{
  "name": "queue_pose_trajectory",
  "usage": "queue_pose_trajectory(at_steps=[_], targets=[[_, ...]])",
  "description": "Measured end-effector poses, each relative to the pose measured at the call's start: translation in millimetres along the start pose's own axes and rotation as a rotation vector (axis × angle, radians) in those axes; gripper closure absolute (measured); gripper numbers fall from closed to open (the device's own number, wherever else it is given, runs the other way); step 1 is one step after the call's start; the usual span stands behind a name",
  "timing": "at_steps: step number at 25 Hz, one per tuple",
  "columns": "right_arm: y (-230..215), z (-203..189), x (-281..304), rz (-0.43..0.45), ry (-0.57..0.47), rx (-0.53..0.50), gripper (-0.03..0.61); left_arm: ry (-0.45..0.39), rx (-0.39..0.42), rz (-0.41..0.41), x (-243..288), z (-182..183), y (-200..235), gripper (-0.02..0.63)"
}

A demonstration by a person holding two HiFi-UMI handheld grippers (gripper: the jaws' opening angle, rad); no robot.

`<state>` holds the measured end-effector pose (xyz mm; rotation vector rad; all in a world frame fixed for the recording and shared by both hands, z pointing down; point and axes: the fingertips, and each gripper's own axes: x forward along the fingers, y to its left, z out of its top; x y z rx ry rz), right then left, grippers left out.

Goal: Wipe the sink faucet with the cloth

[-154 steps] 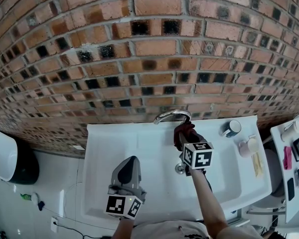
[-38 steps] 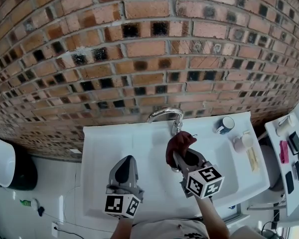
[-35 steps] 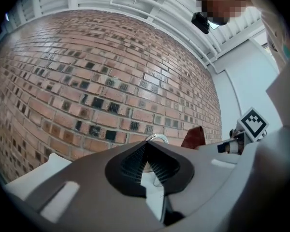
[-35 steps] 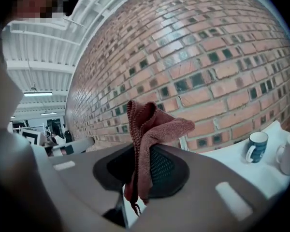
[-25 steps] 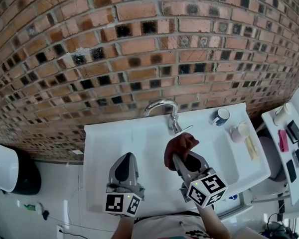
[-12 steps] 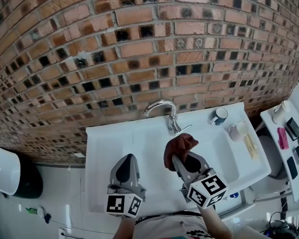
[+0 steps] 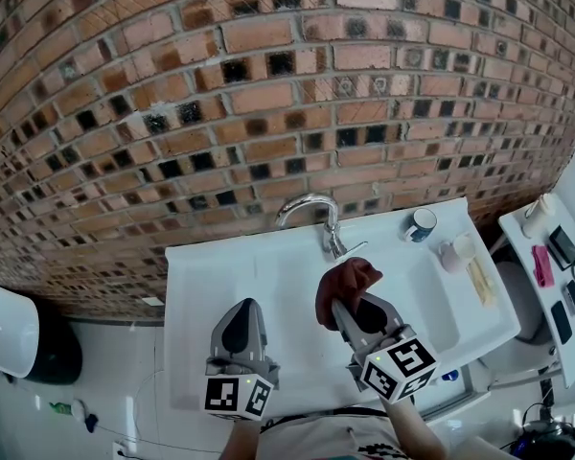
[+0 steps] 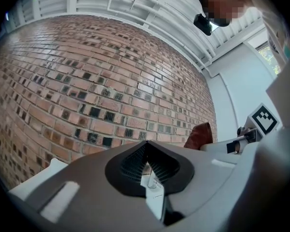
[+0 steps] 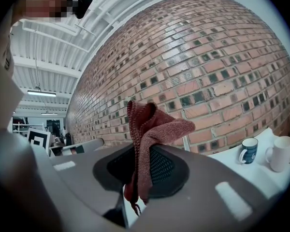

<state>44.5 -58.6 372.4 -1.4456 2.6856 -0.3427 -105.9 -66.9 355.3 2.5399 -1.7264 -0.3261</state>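
R gripper (image 9: 141,172): jaws clamped on red cloth (image 9: 153,127), bunch standing up past the tips.
L gripper (image 8: 146,164): jaws together, nothing between; idle over sink (image 7: 209,278) front.
Cloth: above basin, near faucet (image 7: 310,207) but apart from it.
Step (est.): approach, no contact yet.
Next: push cloth fwd onto spout, rub along arch.

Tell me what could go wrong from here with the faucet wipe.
1. The right gripper pinches the cloth by a bunched fold; rubbing the faucet might pull it loose.
2. The blue mug stands just right of the faucet; a wide sweep could knock it.
3. Bumping the lever might start water.
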Motion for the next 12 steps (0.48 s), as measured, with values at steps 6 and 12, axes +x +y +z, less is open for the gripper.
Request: queue_pose_trajectory(at_steps=[6, 12], targets=[[1.2, -1.7, 0.5, 0.000, 0.008, -0.001, 0.529, 0.001, -0.003, -0.009, 1.8, -1.1, -2.0, 0.609], [-3.2, 0.5, 1.9, -0.009, 0.005, -0.005, 0.529, 0.002, -0.004, -0.002, 3.7, -2.0, 2.1, 0.609]])
